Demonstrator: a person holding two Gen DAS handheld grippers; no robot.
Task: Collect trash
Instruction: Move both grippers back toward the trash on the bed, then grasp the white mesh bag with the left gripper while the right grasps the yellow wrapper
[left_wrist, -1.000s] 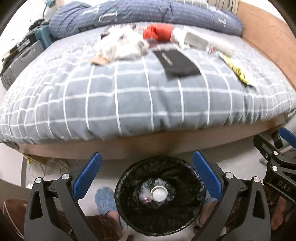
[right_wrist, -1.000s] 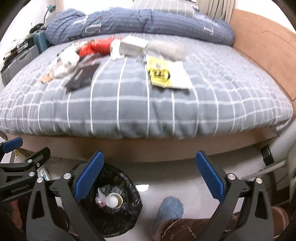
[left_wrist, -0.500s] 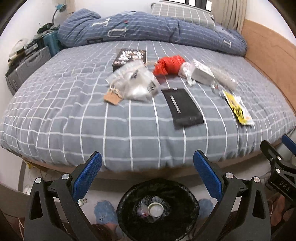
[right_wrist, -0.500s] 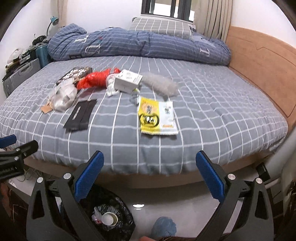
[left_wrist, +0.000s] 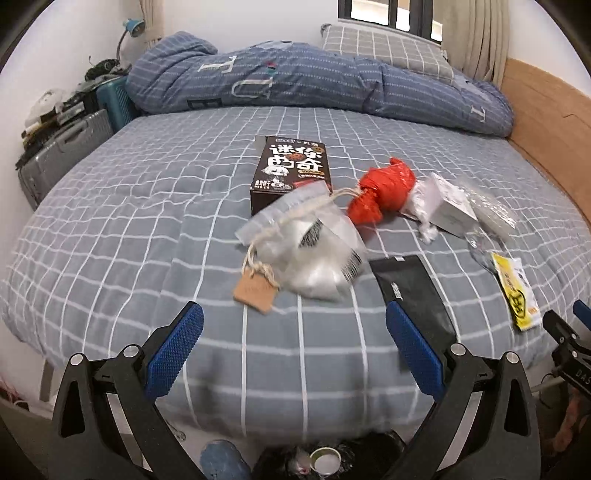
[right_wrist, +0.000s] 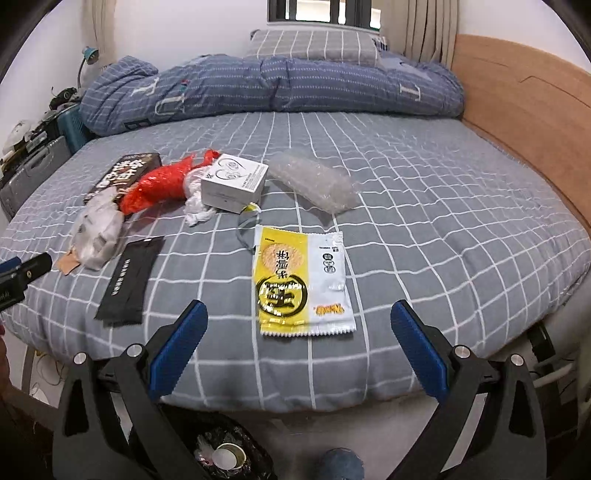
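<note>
Trash lies on a grey checked bed (left_wrist: 147, 229): a clear bag with a tag (left_wrist: 306, 243), a black box (left_wrist: 291, 166), a red bag (left_wrist: 384, 192), a white box (right_wrist: 234, 181), a black packet (left_wrist: 413, 288), a yellow and white wrapper (right_wrist: 299, 280) and bubble wrap (right_wrist: 314, 181). My left gripper (left_wrist: 293, 350) is open and empty over the bed's front edge, short of the clear bag. My right gripper (right_wrist: 299, 350) is open and empty just before the yellow wrapper. A black-lined bin (right_wrist: 221, 450) with a cup sits on the floor below; it also shows in the left wrist view (left_wrist: 332, 458).
A rolled blue duvet (right_wrist: 277, 88) and a pillow (right_wrist: 314, 44) lie at the back. A wooden headboard (right_wrist: 535, 122) runs along the right. Suitcases (left_wrist: 62, 151) stand at the left. My other gripper shows at each view's edge (left_wrist: 572, 354).
Both grippers rose from above the bin on the floor and moved forward over the bed's edge. The trash on the bed now appears closer and the bin has dropped to the bottom.
</note>
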